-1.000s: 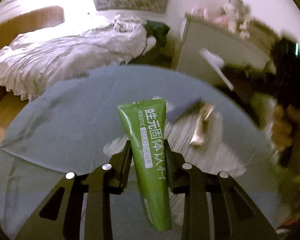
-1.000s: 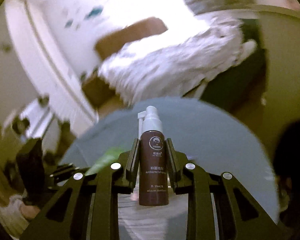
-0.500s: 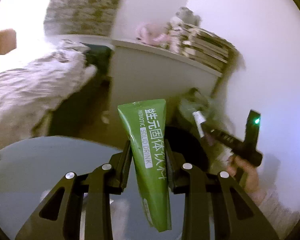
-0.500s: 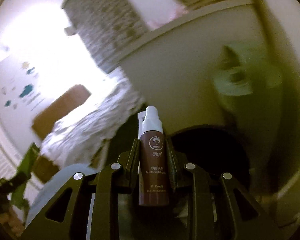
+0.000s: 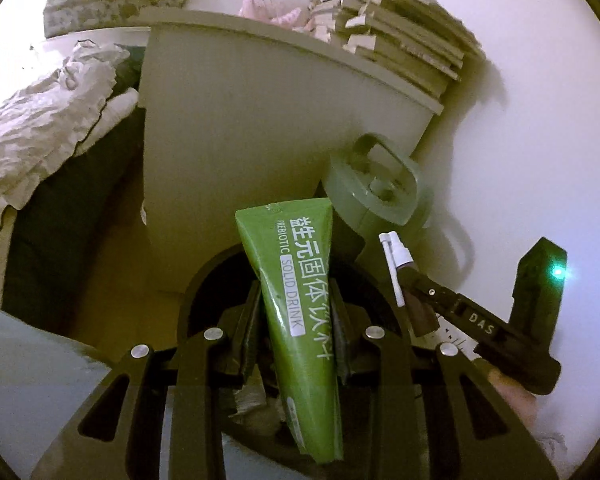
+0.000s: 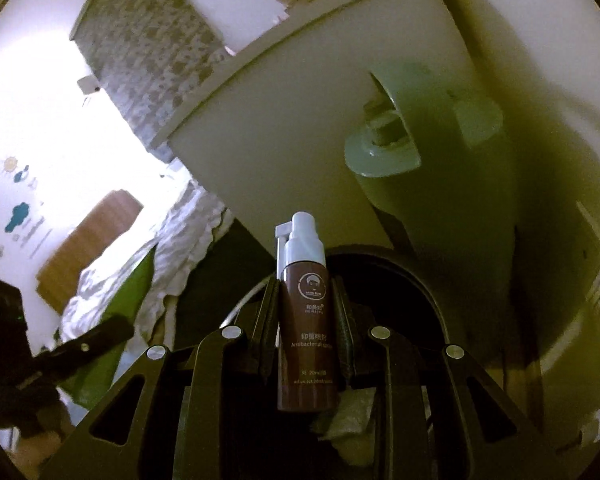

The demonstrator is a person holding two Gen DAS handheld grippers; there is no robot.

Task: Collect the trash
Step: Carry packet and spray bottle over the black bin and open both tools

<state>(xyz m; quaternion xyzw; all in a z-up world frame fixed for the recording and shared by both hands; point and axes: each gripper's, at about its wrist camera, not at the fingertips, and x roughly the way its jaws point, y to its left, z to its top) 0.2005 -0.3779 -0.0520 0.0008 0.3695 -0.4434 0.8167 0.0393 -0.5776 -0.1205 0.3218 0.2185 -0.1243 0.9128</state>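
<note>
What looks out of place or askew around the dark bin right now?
The grey-green bin lid is flipped up, leaning against the pale cabinet behind the round dark bin. The green prebiotic drink sachet sits tilted in the left hand-held gripper. Nothing looks spilled or damaged.

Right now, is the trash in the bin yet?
Almost. Crumpled trash already lies inside the bin. The left gripper holds the green packet and the right gripper holds the brown spray bottle over its opening. Dropping both is left.
</note>
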